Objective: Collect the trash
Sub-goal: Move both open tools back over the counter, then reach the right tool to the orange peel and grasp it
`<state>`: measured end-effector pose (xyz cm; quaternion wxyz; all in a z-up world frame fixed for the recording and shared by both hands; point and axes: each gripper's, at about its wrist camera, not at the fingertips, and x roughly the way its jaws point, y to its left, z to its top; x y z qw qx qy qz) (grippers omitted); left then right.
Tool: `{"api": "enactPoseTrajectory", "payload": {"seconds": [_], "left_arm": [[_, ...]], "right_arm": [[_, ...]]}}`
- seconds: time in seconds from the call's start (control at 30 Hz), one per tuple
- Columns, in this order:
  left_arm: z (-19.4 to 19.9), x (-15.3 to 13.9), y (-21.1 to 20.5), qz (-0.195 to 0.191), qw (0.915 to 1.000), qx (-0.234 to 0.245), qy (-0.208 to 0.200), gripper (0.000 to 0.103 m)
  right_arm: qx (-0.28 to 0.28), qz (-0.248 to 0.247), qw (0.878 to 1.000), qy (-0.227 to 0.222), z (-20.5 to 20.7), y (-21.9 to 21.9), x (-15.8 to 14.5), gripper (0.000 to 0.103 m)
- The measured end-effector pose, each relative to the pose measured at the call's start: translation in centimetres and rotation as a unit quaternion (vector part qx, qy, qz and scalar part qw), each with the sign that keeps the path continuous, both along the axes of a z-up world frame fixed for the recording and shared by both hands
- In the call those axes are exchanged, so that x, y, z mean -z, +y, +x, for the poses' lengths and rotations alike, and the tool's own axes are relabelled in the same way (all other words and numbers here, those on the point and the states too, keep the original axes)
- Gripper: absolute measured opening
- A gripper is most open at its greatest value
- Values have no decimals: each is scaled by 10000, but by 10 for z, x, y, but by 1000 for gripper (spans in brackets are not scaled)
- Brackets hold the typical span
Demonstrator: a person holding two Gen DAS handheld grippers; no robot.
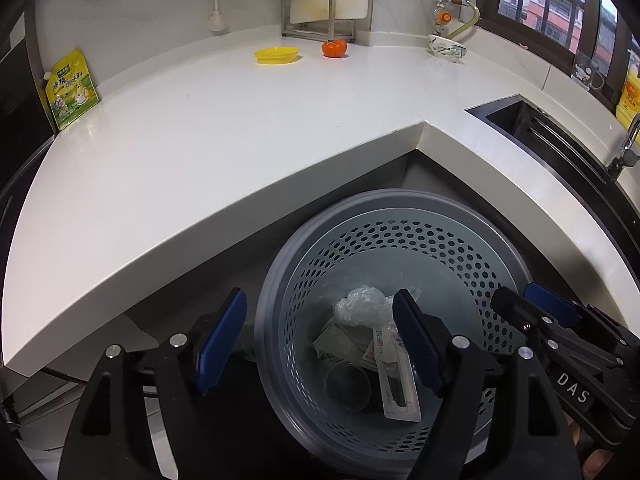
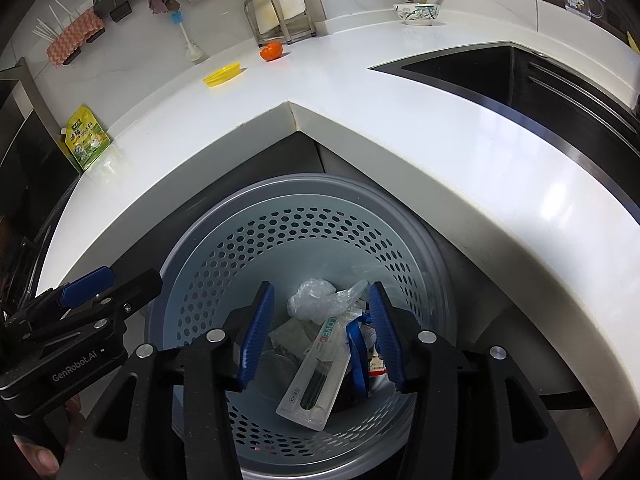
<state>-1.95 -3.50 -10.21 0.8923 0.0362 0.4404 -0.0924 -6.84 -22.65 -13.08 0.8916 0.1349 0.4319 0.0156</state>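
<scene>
Both handheld grippers hover over a round, perforated grey waste basket (image 1: pixel 400 240) that stands on the floor in the inner corner of an L-shaped white kitchen counter (image 1: pixel 200 128). The left gripper (image 1: pixel 320 344) has its blue-padded jaws spread wide with nothing between them; it hangs over the near left rim of the basket. The right gripper (image 2: pixel 320 336) has its jaws partly open, and nothing is pressed between its pads either; it hangs over the middle of the basket. Directly below the right gripper, at the basket's bottom, lies the collected trash: a crumpled clear plastic bag (image 2: pixel 316 300) towards the far side, a long toothbrush package (image 2: pixel 316 380) slanting towards the near side, a blue-and-white wrapper (image 2: pixel 358 344) just beside the right-hand pad, and a clear plastic cup or lid (image 1: pixel 347 385) to the left. This reads as the drop-off step, with the trash released into the basket. On the counter, well apart from both grippers, remain a yellow lid (image 1: pixel 277 55), an orange fruit (image 1: pixel 334 48), a patterned bowl (image 1: pixel 447 47) at the far right, and a green seasoning pouch (image 1: pixel 71 90) at the far left. If any of these counts as trash, the next move would call for lifting a gripper clear of the basket and reaching far across the counter; whether anything is left to collect cannot be told.
</scene>
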Motion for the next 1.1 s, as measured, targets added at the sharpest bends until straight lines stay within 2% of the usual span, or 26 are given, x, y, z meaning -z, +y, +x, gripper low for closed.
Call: {"api": "enactPoseTrajectory", "payload": {"seconds": [0.37,0.57,0.67,0.83,0.9,1.1], "left_arm": [[6,-13,15,-110,9997,-176,-150,88],[17,-39,24,-283,9981,-183,-509,93],[28,-54,25,-250,9967,-179,-757,95],[57,-77,31,-257,9937,-239,-1067,96],[73,-85,34,-252,9924,-294,-1165,97],[121,-101,45,-204,9882,-606,-1389,97]], "right_arm": [[26,-11,9998,-187,-1,-3,-11,65],[-17,-208,9987,-467,4,-2,-31,72],[-77,-273,9980,-563,13,-2,-42,73],[-230,-451,9957,-779,42,-2,-63,74],[-274,-488,9942,-920,55,-3,-72,78],[-476,-846,9872,-1265,118,-1,-98,79]]}}
